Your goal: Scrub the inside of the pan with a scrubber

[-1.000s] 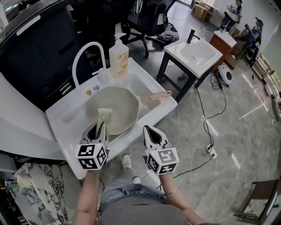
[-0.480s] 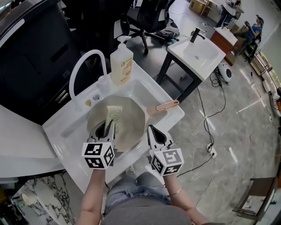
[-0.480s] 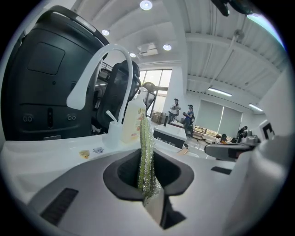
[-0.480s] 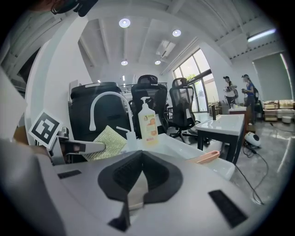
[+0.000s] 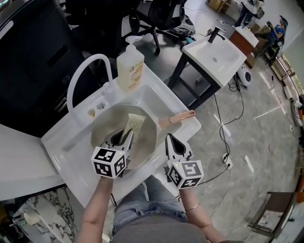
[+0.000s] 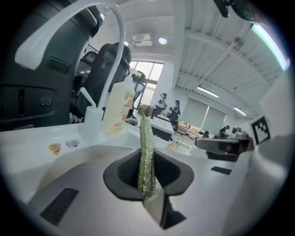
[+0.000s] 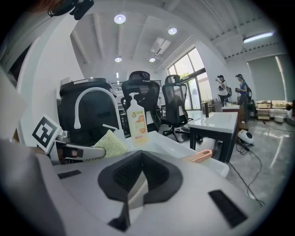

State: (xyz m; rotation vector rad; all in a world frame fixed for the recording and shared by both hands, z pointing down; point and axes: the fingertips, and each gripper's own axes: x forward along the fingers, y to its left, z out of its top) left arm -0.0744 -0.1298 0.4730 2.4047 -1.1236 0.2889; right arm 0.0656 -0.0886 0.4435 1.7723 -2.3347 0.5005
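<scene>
A pale round pan [image 5: 105, 127] lies in the white sink [image 5: 159, 99], its pinkish handle [image 5: 179, 116] pointing right over the rim. My left gripper [image 5: 124, 138] is shut on a green-yellow scrubber [image 5: 134, 123], which reaches out over the pan's inside. In the left gripper view the scrubber [image 6: 146, 152] stands edge-on between the jaws. My right gripper [image 5: 171, 140] hovers at the sink's front rim, just below the handle, jaws shut with nothing in them. The right gripper view shows the scrubber [image 7: 110, 144] to its left and the handle [image 7: 201, 156] ahead.
A soap pump bottle [image 5: 130, 65] stands at the sink's back rim beside a white arched faucet [image 5: 81, 76]. A second small basin on a black stand [image 5: 216, 54] is to the right, office chairs [image 5: 161, 14] behind. Cables trail across the floor [image 5: 223, 128].
The left gripper has carried the scrubber forward from the pan's near edge to over its middle. The right gripper followed slightly forward, staying near the front rim.
</scene>
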